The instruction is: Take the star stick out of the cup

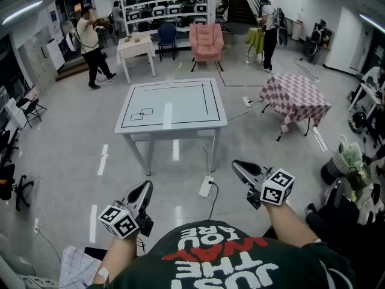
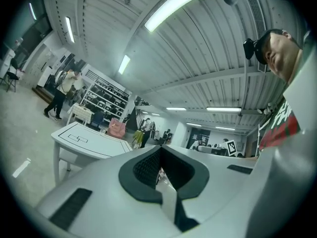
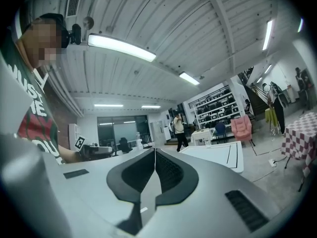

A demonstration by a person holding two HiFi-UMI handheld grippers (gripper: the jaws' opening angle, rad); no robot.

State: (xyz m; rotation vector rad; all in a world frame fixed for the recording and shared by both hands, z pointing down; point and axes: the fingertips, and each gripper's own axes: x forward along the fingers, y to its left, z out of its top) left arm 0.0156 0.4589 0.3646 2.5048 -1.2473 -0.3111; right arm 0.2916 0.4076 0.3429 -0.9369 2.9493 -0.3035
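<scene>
Holding both grippers low and close to my chest, well back from the white tabletop (image 1: 180,101), which is marked with black outlines. Left gripper (image 1: 146,186): jaws together, nothing between them; in the left gripper view the dark pads (image 2: 143,168) meet at the tip. Right gripper (image 1: 236,164): jaws likewise pressed together and empty, as the right gripper view shows. Both point forward toward the tabletop, their marker cubes nearest my wrists. Star stick and cup: cannot locate them in any view. On the floor between me and the tabletop lies a white power strip (image 1: 206,186) with a dark cable. To the right stands a table under a checkered cloth (image 1: 295,95); beyond are a pink armchair (image 1: 206,41) and a person (image 1: 90,44) walking at far left.
</scene>
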